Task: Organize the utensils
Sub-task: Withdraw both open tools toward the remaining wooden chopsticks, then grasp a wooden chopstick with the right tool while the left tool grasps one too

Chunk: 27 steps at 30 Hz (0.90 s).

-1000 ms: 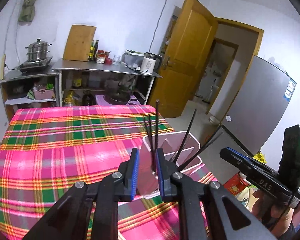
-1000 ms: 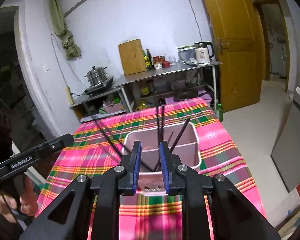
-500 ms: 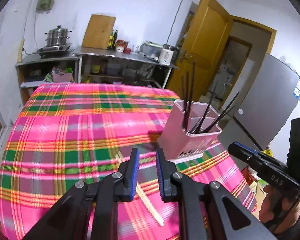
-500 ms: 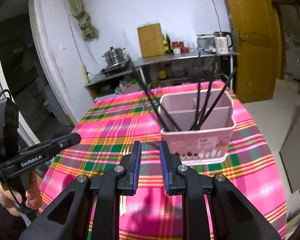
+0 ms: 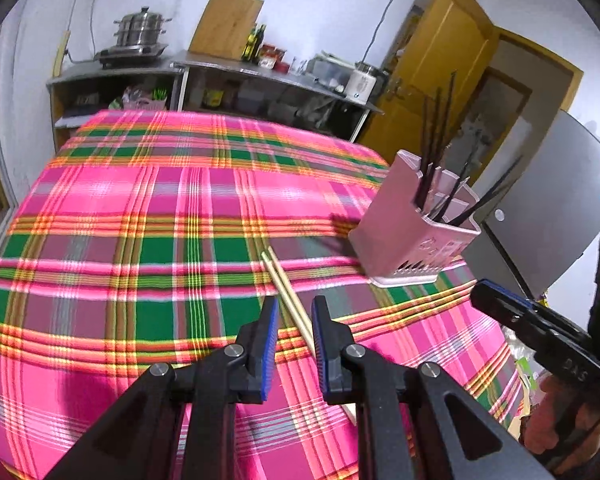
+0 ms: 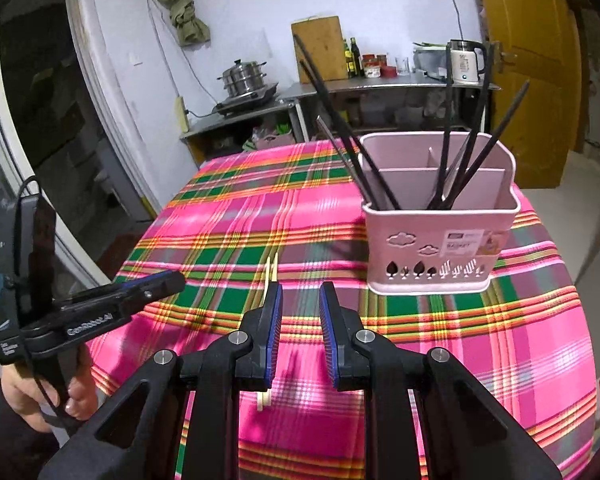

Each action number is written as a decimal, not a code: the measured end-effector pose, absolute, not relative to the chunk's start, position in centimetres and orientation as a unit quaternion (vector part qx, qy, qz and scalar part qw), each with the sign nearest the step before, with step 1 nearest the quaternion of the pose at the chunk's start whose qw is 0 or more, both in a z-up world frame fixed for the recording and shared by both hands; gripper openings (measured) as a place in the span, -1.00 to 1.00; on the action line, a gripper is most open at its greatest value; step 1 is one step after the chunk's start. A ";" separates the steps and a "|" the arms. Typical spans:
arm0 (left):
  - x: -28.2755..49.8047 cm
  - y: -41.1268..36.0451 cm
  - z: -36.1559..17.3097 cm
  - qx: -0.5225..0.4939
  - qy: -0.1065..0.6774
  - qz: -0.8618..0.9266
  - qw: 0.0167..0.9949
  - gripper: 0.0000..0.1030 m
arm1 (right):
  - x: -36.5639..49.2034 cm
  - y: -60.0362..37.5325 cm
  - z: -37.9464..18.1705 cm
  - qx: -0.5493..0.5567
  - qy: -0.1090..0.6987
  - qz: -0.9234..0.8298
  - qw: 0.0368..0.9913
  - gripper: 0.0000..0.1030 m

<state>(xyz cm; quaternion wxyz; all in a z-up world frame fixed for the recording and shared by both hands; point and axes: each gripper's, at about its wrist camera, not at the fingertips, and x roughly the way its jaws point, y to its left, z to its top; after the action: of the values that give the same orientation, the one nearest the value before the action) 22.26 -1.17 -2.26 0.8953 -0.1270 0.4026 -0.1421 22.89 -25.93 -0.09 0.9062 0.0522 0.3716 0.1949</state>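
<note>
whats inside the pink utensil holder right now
The pink utensil holder holds several black chopsticks leaning out over its rim, split by inner dividers. Their lower ends and the holder's floor are hidden by its walls.

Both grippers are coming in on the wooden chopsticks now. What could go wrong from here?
The pale wooden chopsticks lie flat on the pink plaid tablecloth; the left gripper may snag cloth or catch only one. The pink plastic utensil holder holds leaning black chopsticks, which the right gripper could knock.
</note>
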 end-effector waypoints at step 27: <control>28.9 -5.1 -9.7 -0.109 0.460 -0.090 0.877 -0.58 | 26.3 -26.1 -4.9 0.063 0.419 0.200 0.883 -0.62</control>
<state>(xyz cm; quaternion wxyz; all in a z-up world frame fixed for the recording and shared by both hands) 28.88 -5.05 -9.68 0.8765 -0.1090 0.4601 -0.0898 26.29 -26.08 -4.88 0.8834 0.0627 0.4191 0.1998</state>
